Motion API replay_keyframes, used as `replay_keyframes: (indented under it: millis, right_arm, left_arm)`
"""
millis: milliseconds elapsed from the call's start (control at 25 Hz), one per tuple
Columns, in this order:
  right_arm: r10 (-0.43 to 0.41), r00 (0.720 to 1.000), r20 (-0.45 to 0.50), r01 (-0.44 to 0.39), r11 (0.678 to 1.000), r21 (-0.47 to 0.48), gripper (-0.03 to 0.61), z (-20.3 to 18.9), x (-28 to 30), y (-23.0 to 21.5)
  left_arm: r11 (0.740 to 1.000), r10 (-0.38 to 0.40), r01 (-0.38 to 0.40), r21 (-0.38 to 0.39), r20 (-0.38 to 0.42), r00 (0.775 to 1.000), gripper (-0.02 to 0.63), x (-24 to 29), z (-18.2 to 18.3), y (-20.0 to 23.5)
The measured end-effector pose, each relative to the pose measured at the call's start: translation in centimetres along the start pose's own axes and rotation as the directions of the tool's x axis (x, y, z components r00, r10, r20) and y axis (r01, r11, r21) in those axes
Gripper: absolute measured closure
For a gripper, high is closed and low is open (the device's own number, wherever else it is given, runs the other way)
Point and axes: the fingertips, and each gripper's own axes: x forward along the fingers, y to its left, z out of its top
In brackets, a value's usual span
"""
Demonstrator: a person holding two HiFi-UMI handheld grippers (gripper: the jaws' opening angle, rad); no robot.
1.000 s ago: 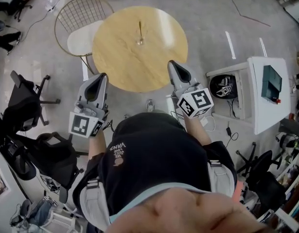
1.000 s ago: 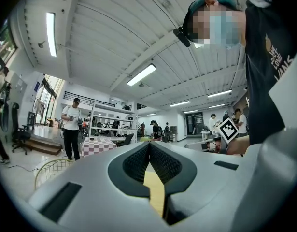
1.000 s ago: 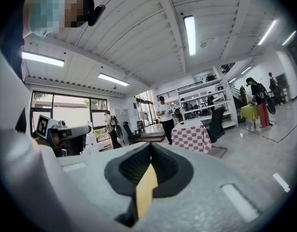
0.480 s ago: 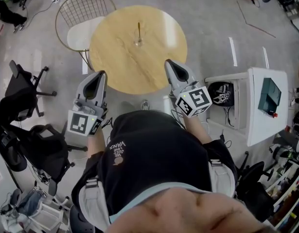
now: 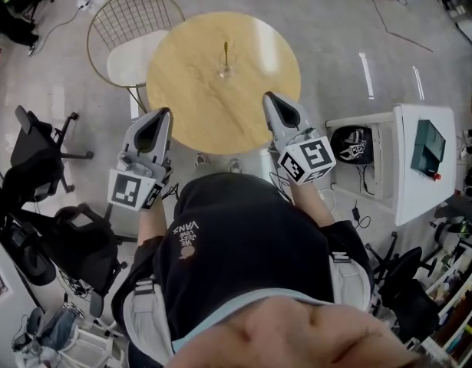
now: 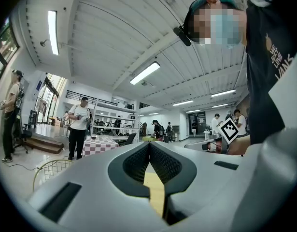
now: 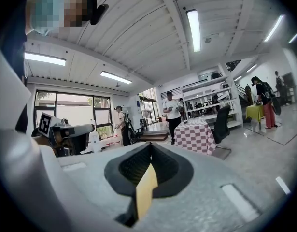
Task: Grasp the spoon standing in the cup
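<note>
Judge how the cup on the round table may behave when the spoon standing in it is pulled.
The cup looks small and clear, probably light glass, so a sideways tug on the spoon might tip it. The spoon looks thin and metallic, likely stiff and somewhat slippery. On the smooth wooden table, the cup could also slide.

**Materials and finishes: round bench and surroundings**

Bench (image 5: 193, 110): pale wood, smooth, satin sheen with a glare patch.
Spoon (image 5: 225, 53): gold-toned metal, shiny.
Cup (image 5: 224, 73): clear glass.
Chair (image 5: 128, 29): gold wire metal, matt white seat.
Left tool (image 5: 160, 116), right tool (image 5: 271, 100): matt grey plastic shells, black ribbed pads (image 6: 163, 163).
Floor (image 5: 335, 21): grey, smooth, glossy.
</note>
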Motion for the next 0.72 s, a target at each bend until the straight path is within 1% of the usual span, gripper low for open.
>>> replay_keyframes:
  millis: [280, 400, 480, 640, 720]
  right_arm:
    - [-0.069, 0.997, 0.02, 0.068, 0.998, 0.013, 0.58, 0.4, 2.8, 1.1]
    - [-0.098, 0.995, 0.03, 0.097, 0.995, 0.017, 0.58, 0.4, 3.8, 1.7]
    - [-0.121, 0.992, 0.036, 0.121, 0.993, 0.018, 0.58, 0.4, 4.3, 1.9]
    - [-0.171, 0.984, 0.049, 0.17, 0.985, 0.018, 0.58, 0.3, 5.4, 2.7]
    - [-0.191, 0.98, 0.053, 0.19, 0.982, 0.017, 0.58, 0.3, 5.7, 3.1]
  left_arm:
    - [0.997, -0.078, 0.078, 0.005, -0.006, 0.997, 0.603, 0.6, 0.4, 3.4]
    - [0.995, -0.102, 0.101, -0.026, -0.026, 0.994, 0.603, 0.8, 0.7, 4.5]
    - [0.992, -0.122, 0.121, -0.033, -0.034, 0.992, 0.603, 0.7, 0.7, 5.3]
    - [0.985, -0.174, 0.174, -0.007, -0.005, 0.985, 0.603, 0.0, 0.5, 7.2]
    - [0.982, -0.186, 0.186, -0.022, -0.015, 0.982, 0.603, -0.2, 0.4, 7.9]
